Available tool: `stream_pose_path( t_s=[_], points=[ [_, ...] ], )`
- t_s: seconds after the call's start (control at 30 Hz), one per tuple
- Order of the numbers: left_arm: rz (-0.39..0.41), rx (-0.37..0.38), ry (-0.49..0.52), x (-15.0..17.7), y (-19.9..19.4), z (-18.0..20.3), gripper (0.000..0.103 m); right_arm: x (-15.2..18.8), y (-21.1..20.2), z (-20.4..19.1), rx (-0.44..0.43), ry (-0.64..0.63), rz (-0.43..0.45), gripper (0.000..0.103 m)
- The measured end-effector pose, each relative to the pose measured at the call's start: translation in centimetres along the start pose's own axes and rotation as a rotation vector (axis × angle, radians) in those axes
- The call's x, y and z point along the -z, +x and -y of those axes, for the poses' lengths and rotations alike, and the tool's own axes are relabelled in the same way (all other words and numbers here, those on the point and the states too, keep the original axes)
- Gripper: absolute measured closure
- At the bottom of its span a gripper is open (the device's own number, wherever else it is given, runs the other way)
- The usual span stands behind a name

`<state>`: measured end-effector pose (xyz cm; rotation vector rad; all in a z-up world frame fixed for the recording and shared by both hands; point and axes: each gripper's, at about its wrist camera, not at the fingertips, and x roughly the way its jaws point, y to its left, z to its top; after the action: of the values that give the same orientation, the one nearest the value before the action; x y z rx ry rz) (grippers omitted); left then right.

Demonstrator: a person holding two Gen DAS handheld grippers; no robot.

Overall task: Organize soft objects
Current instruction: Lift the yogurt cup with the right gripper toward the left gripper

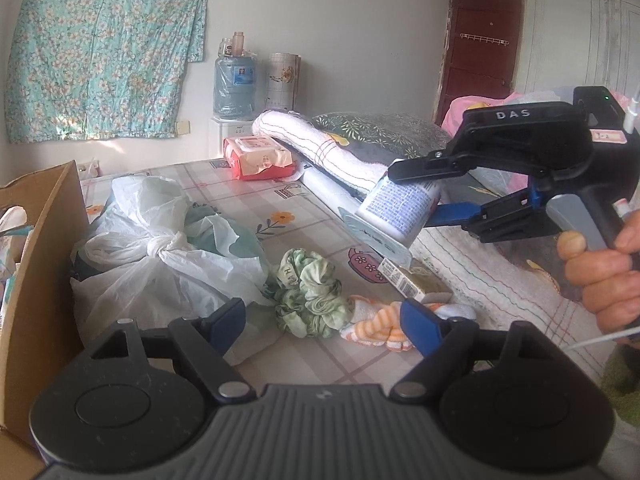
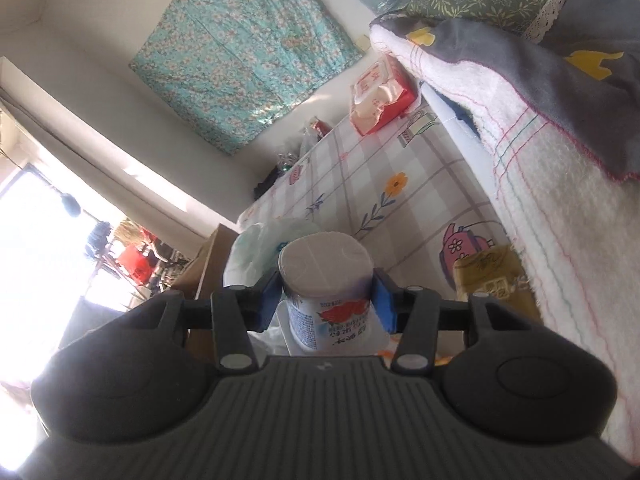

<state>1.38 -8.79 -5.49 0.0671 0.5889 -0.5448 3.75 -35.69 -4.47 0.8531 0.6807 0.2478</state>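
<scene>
Now one yogurt cup (image 2: 326,280) clamped in right gripper (image 2: 326,292) jaws, left gripper (image 1: 324,320) jaws wide, empty.

Daylight, both views bright enough. Right wrist view: window (image 2: 44,248) at left blown out, heavy glare, hazy washout over lower left; sun patch on wall (image 2: 160,184). Left wrist view: even light, soft shadows under plastic bag (image 1: 160,248), sun fleck on hanging floral cloth (image 1: 108,52). Strong fisheye bending, dark vignette corners. Near hand-held gripper body slightly soft.

A home bedroom: a bed with a checked sheet (image 1: 248,204), folded blankets (image 1: 320,144), a pillow (image 1: 380,132) and a wardrobe (image 1: 580,36).
</scene>
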Motion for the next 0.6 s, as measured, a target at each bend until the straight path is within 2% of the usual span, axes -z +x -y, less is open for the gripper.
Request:
stream_pose_path(
  t_s=[0.2,0.37,0.47,0.6],
  points=[
    [-0.050,0.020,0.036,1.1,-1.5,-0.4,0.020,3.9,1.4,0.3,-0.084,0.135,-0.157,0.055],
    [-0.118,0.017,0.027,2.2,-1.5,-0.8,0.036,7.8,5.2,2.3,-0.129,0.311,-0.275,0.055],
    [-0.153,0.013,0.012,2.5,-0.9,-1.1,0.041,9.3,6.8,3.0,-0.106,0.361,-0.308,0.055],
    [-0.181,0.014,-0.017,3.1,-0.4,-1.7,0.044,10.1,7.2,3.0,-0.048,0.343,-0.303,0.053]
  ],
)
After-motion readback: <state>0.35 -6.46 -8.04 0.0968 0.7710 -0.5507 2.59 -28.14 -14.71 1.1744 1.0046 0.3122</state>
